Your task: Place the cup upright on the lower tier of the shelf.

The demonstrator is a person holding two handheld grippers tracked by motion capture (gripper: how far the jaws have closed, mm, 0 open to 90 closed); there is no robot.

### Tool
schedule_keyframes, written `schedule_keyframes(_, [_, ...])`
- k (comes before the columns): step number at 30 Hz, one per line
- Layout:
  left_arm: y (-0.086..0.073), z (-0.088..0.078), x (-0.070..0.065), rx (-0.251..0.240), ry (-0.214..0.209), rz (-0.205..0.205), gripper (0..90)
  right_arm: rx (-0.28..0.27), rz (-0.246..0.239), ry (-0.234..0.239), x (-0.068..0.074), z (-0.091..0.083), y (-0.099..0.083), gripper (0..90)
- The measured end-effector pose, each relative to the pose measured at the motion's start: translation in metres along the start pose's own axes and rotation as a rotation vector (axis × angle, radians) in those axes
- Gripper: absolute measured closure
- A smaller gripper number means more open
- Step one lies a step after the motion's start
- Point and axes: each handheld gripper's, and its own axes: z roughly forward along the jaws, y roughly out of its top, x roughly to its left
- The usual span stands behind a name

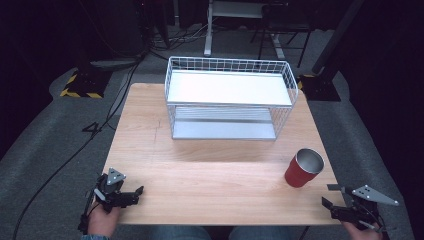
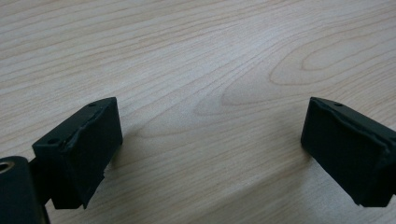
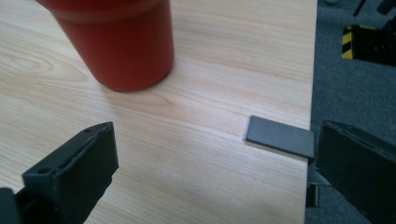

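So far nothing is done: the red cup [image 1: 304,168] stands upright on the table [image 1: 200,175], in front of the wire rack [image 1: 230,97] and off toward its right end. My right gripper [image 1: 335,206] waits just short of the cup, jaws spread and empty. My left gripper [image 1: 131,194], likewise spread, sits well apart from the cup.

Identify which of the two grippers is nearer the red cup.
The right gripper: it sits just below the red cup, while the left gripper rests across the table.

Matt red cup [image 1: 303,168], grained wood table [image 1: 210,180]
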Motion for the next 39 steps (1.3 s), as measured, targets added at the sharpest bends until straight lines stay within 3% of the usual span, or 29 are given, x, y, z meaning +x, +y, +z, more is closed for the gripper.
schedule_keyframes(4, [0.000, 0.000, 0.000, 0.000, 0.000, 0.000, 5.9, -0.039, -0.009, -0.010, 0.006, -0.006, 0.002, 0.0])
schedule_keyframes(9, [0.000, 0.000, 0.000, 0.000, 0.000, 0.000, 5.9, -0.079, -0.015, 0.014, 0.017, -0.013, 0.004, 0.0])
schedule_keyframes(16, [0.000, 0.000, 0.000, -0.001, 0.000, -0.001, 5.9, -0.127, -0.011, 0.000, 0.030, -0.015, 0.009, 0.0])
schedule_keyframes(30, [0.000, 0.000, 0.000, 0.000, 0.000, -0.001, 5.9, -0.188, 0.009, -0.009, 0.053, 0.004, 0.025, 0.0])
schedule_keyframes(39, [0.000, 0.000, 0.000, 0.000, -0.001, 0.001, 5.8, -0.201, 0.037, -0.026, 0.057, 0.017, 0.032, 0.0])
